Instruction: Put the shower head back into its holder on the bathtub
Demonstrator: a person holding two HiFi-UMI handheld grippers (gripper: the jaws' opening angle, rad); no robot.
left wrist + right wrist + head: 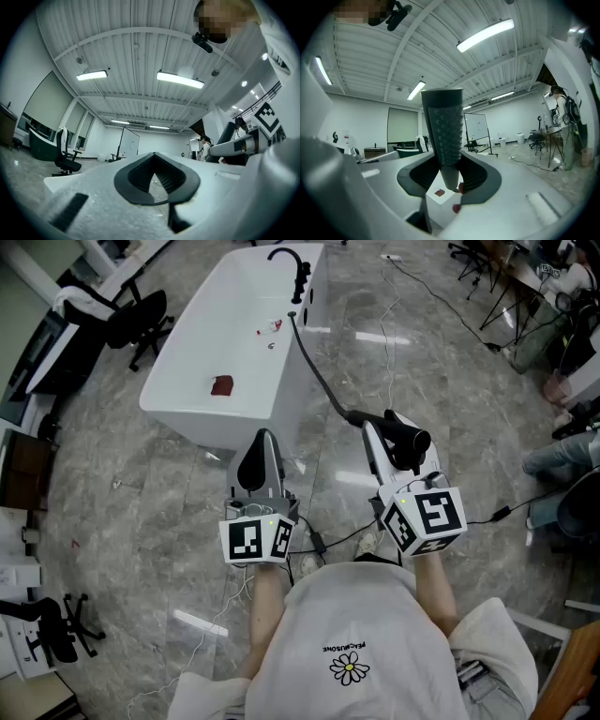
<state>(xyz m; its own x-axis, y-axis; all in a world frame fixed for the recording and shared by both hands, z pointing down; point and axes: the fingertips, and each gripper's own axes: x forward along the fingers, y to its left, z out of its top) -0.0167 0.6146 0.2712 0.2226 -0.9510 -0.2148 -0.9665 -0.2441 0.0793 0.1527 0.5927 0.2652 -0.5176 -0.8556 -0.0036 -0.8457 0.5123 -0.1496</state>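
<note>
So the right gripper (388,434) is clamped on the shower head (411,442). In the right gripper view (449,174) the black shower head (443,125) stands upright between the jaws with its dimpled face toward the camera, and the pads are pinched on its lower, narrow end. It's up in the air in front of the person, well apart from the bathtub (246,423) and not in any holder.

In the head view the white tub is at about 11 o'clock from the grippers, long side running away from the person. The black hose (319,371) goes from the shower head toward 11 o'clock, up the tub's right wall to the rim near the far end. The black faucet (291,261) is up there too. I can't really pick out the holder itself among those fittings, it's too small. There's a small red thing (222,385) lying inside the tub.

The left gripper (262,451) is just hanging at 9 o'clock of the right one, near it. In the left gripper view (157,179) its jaws are pressed together with nothing between them.

The floor (141,493) is grey stone tile, and a black office chair (133,320) sits at 9 o'clock of the tub.
</note>
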